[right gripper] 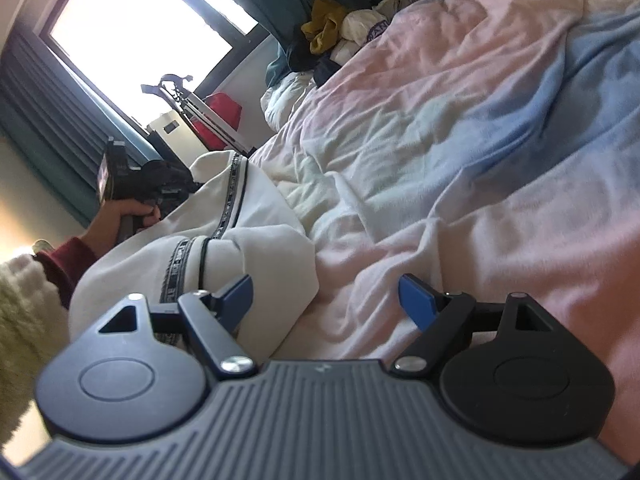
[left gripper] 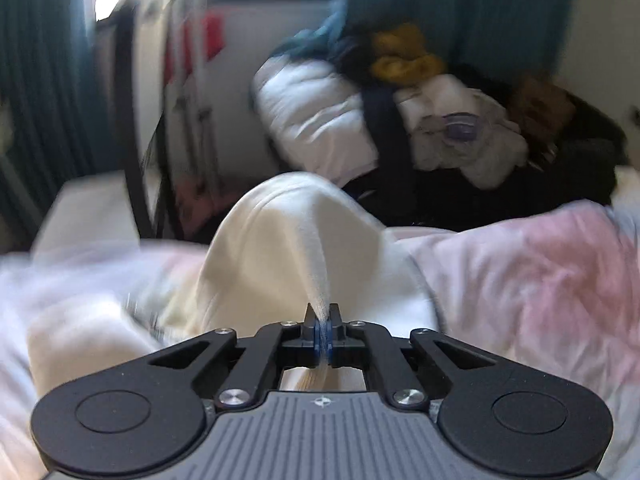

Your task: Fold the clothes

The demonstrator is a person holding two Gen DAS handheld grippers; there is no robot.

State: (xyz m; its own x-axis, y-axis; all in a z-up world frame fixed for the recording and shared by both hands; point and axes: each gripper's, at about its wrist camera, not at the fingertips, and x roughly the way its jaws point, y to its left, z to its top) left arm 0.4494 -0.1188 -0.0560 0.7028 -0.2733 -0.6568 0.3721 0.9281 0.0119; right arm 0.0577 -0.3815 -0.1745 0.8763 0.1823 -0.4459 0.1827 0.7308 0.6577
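Up close in the left wrist view, we see our left gripper (left gripper: 322, 322) pinched tight on a fold of the cream garment (left gripper: 280, 248), which rises toward twelve o'clock above the pink-and-blue duvet (left gripper: 520, 272). From the right wrist view, our right gripper (right gripper: 326, 300) gapes empty over the duvet (right gripper: 440, 160); the garment (right gripper: 248, 236) lies at ten o'clock, beside the person's hand (right gripper: 120, 220).
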